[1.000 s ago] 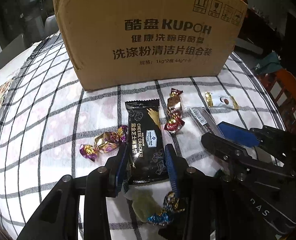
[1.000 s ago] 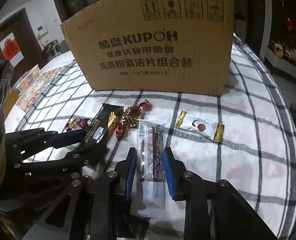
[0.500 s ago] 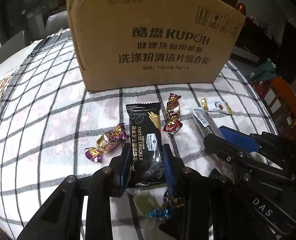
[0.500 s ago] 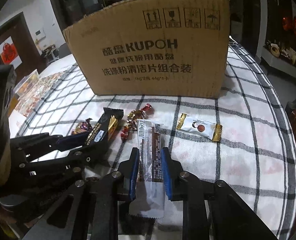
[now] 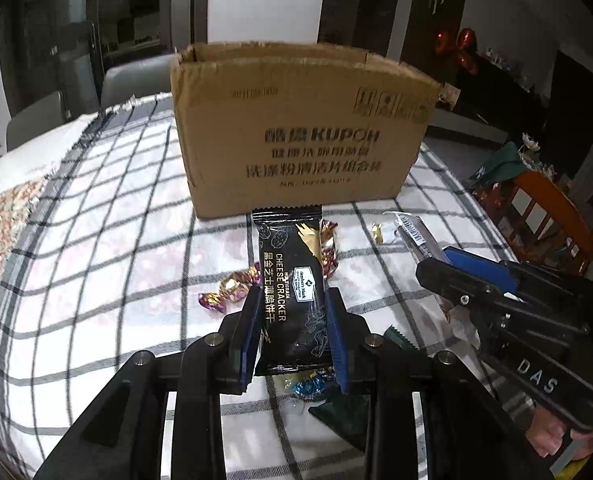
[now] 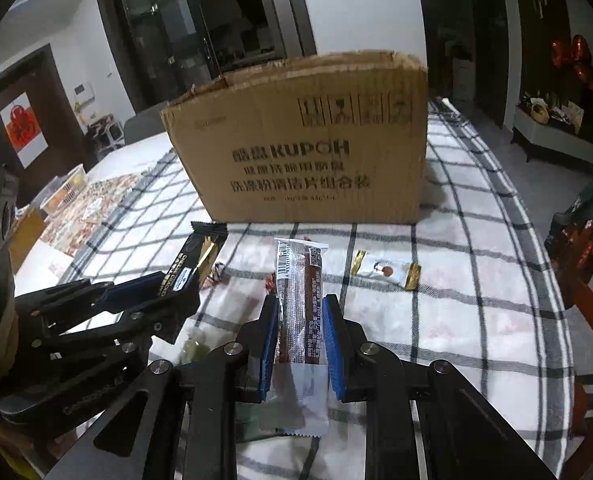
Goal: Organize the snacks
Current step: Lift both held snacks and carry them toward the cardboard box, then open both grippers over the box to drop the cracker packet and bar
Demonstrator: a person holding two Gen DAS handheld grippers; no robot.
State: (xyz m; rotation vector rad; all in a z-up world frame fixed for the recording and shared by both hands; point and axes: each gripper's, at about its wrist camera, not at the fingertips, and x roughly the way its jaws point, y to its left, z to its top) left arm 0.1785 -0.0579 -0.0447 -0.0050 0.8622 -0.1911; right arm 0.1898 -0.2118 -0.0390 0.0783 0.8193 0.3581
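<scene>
The inside of the cardboard box (image 5: 304,128) cannot be seen from either wrist view; only its open, ragged top edge and printed front show, so its contents cannot be told. Print on the box is blurred. Below the left gripper (image 5: 292,332), a blue-wrapped candy (image 5: 308,386) and a dark green wrapper (image 5: 344,412) are partly hidden by the fingers.

Left gripper — jaws closed onto the black cracker packet (image 5: 290,280), pads pressing both long edges; the packet is lifted off the checked tablecloth (image 5: 96,240), pointing toward the box.

Right gripper (image 6: 300,340) — jaws closed on a brown snack bar (image 6: 302,292), its clear lower end hanging beneath the pads, also clear of the cloth.

On the cloth in front of the box: a white-and-gold candy (image 6: 386,271), a purple-gold candy (image 5: 226,292), and a red-gold candy (image 5: 328,250) half behind the cracker packet.
</scene>
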